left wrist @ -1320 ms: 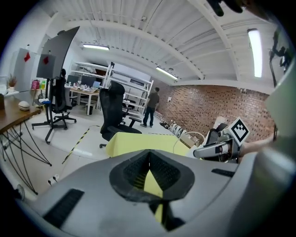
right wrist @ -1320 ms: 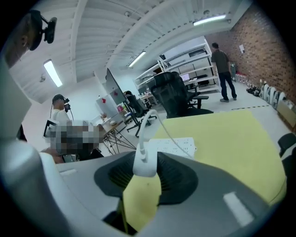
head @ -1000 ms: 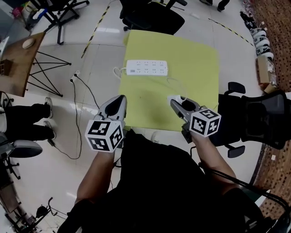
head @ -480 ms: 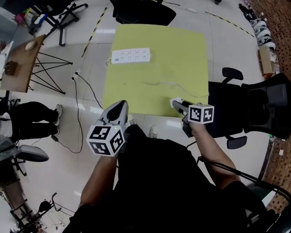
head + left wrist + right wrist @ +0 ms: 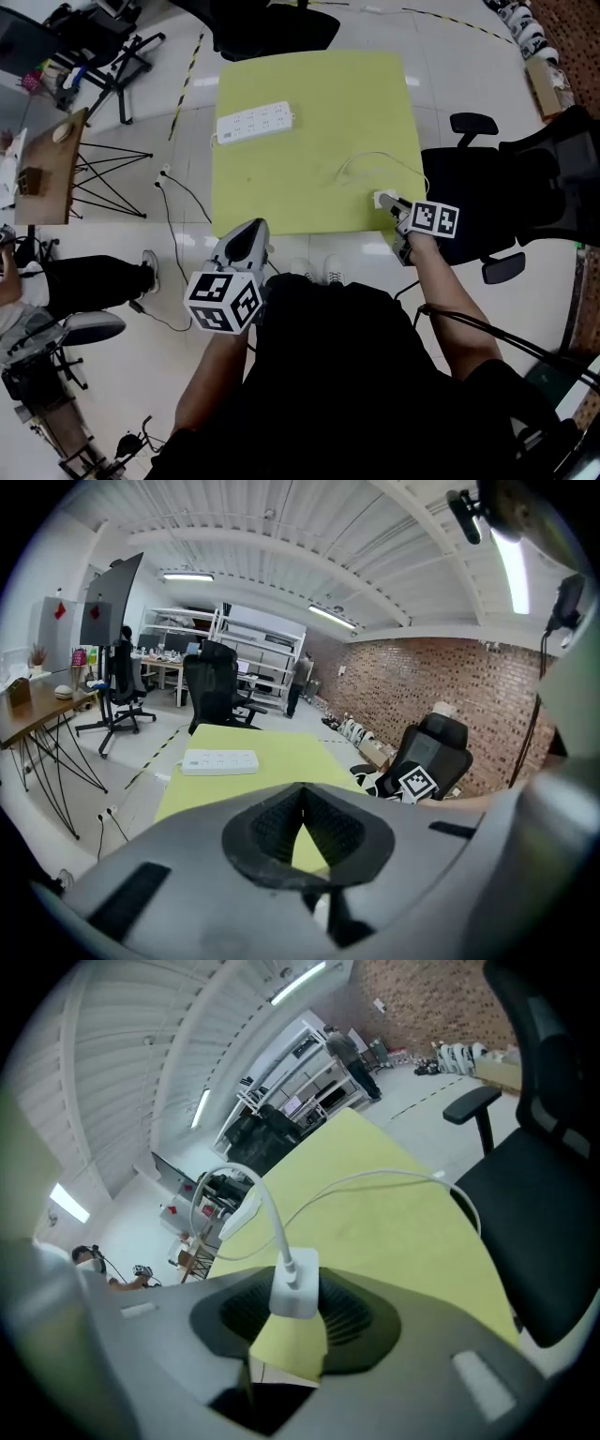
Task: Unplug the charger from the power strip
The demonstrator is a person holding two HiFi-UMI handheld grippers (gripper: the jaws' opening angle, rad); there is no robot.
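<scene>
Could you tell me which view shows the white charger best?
The right gripper view: the charger sits large at centre, clamped in the right tongs. The head view shows it tiny at the table edge; the left gripper view misses it.

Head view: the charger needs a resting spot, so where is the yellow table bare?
Bare on the table: the middle and near-left, between the power strip and the cable; also the far-right corner beyond the cable. Crowded: the near-right edge, where the right tool holds the charger.
</scene>
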